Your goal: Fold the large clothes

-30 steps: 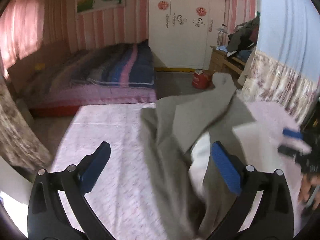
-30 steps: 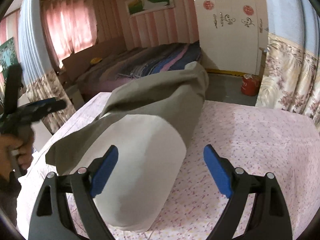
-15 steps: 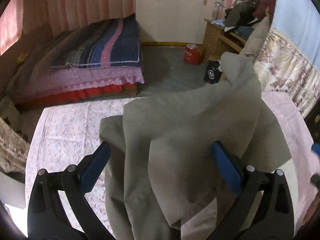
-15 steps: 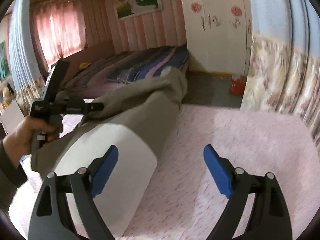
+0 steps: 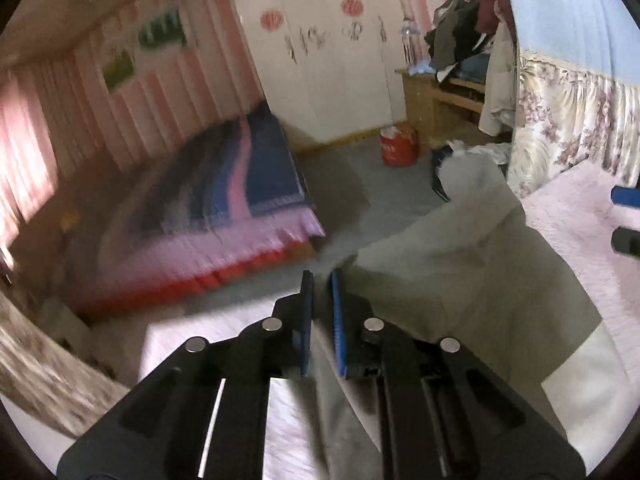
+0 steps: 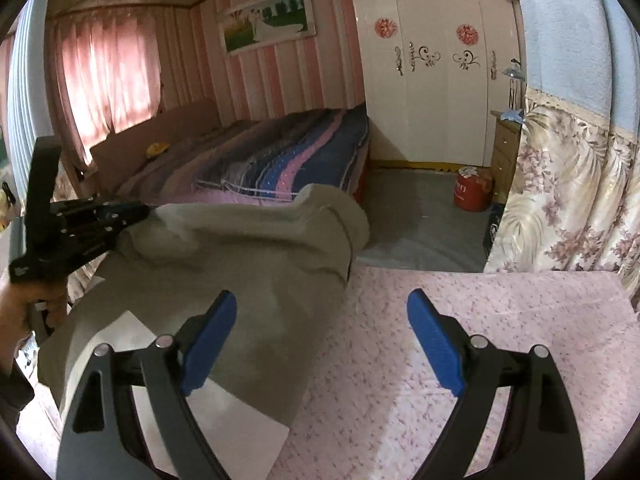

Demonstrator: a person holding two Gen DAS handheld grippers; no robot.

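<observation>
The left gripper [image 5: 322, 316] pinches the grey garment's [image 6: 248, 264] far-left edge while the right gripper [image 6: 320, 344] hovers released; that thin pinch could slip, collapsing the fold.

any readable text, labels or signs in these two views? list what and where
Nothing is legible.
Red container on the floor: a small dark mark, too small to read.
Two round red emblems on the wardrobe: decorative, no characters can be made out.
Dark item by the floral curtain: pale marking, blurred.
Left tool: a pale mark near its handle, too small to read.
</observation>
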